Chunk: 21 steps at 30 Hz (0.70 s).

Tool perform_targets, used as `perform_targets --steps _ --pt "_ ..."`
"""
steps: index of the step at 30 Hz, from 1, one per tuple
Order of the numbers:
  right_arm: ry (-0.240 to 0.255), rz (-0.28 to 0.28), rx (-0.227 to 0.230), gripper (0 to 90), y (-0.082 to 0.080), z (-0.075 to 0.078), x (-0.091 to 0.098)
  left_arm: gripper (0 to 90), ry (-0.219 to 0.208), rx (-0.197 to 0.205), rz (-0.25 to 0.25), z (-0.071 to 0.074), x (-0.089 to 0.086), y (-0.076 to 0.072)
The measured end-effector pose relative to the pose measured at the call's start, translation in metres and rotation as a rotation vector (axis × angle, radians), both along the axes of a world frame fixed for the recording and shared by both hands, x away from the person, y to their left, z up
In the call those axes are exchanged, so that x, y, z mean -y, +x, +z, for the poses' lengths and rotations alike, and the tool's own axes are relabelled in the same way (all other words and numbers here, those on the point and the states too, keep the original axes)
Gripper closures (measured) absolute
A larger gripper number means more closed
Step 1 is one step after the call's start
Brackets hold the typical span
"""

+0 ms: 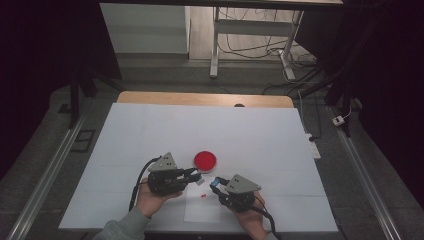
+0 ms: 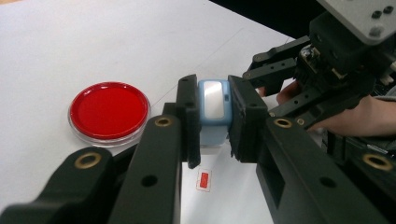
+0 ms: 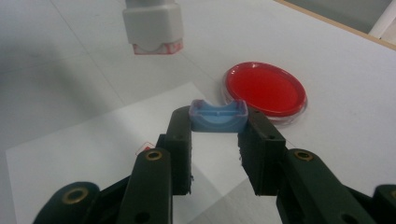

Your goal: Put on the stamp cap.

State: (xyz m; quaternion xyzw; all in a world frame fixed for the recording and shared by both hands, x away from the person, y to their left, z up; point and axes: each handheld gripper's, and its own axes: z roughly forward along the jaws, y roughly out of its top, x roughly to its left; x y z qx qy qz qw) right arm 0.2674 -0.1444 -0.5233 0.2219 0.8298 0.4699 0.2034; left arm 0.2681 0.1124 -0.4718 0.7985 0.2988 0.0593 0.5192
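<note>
So here's where things stand: looks like a small stamp or capped box has been pulled into two pieces, one per gripper, and whatever comes next (stamping the sheet, or recapping) isn't done yet, as far as I can judge.

The left gripper point(image 1: 196, 175) is clamped tight on the stamp body point(image 2: 214, 112), a chunky light-blue plastic block with rounded corners and a shiny silvery-white panel on the face looking at its camera. In the right gripper view the same piece shows up pale grey-white with a red-and-white underside, hanging in the air above the desk.

The right gripper point(image 1: 216, 183) is pinched on the blue cap point(image 3: 218, 116), a small shallow plastic tray, squarish, with a raised rim and a curved notch inside. It's held level just off the surface, near the front edge of the desk, close to the other gripper but not touching it.

Under both lies a thin white paper sheet point(image 1: 201, 210), flat and matte, reaching the desk's front edge. There's a tiny red rectangular mark point(image 2: 204, 180) on it, sticker or print I can't tell.

Just behind the grippers, toward the middle of the desk, sits a red round dish point(image 1: 205, 160), flat, glossy, with a clear plastic rim. Untouched.

The white desk point(image 1: 260, 135) itself is smooth with a wooden strip along the far edge.
</note>
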Motion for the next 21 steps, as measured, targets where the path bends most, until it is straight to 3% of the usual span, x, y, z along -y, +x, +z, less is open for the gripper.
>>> perform_targets --steps 21 --pt "-0.006 0.005 0.019 64.9 -0.001 -0.003 -0.02 75.7 -0.027 0.009 0.017 0.001 0.003 -0.001"
